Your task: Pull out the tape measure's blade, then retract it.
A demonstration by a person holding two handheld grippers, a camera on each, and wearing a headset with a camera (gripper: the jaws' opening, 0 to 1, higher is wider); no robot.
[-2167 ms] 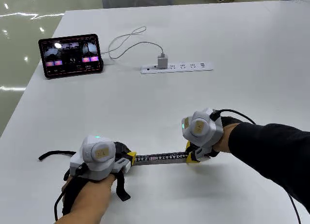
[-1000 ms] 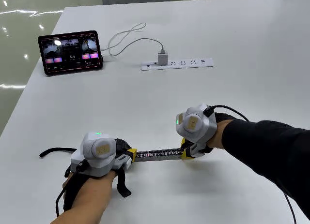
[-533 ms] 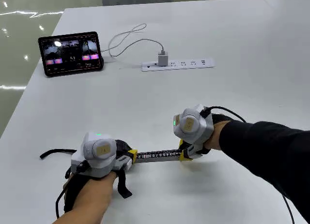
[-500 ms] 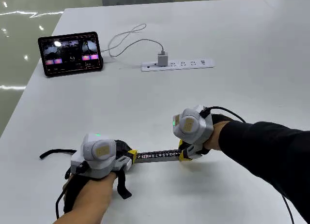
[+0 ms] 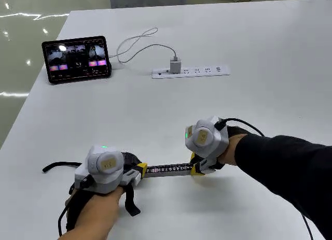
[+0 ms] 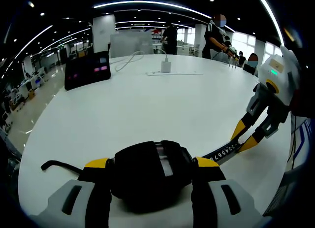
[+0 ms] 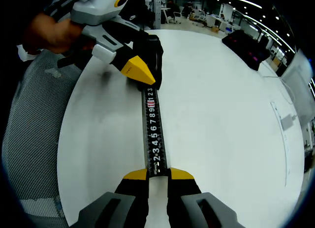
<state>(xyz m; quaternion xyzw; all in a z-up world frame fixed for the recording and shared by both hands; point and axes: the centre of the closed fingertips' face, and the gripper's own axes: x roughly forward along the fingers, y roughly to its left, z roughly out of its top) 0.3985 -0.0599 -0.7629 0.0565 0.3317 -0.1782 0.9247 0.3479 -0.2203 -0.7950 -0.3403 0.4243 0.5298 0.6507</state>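
L gripper [image 5: 139,168] gripped the tape measure [image 5: 129,159] on the counter [image 5: 259,95]; R gripper [image 5: 196,169] pinched the blade [image 5: 168,169] end, blade stretched betw. them; tablet [image 5: 77,58] & power strip [image 5: 191,72] behind

A broad white matte table [image 5: 249,38] spreads under and ahead of both pairs of jaws. Seen along the left gripper [image 6: 151,164], a black rectangular tablet [image 6: 87,69] with a lit screen stands propped well ahead of the jaws and off to their left, near the table's edge. Straight ahead of those jaws, about as far off, lies a long white plastic power strip [image 6: 174,74]. A white cube-shaped charger [image 6: 166,66] is plugged into it, and a thin white cable [image 6: 129,59] loops from the charger toward the tablet. Several people [image 6: 215,38] stand beyond the table. Along the right gripper [image 7: 158,175], the tablet sits far ahead and right of the jaws. A grey mesh surface [image 7: 29,119] lies left of them, past the table's edge. A glossy pale floor [image 5: 21,48] lies beyond the table's edge by the tablet.
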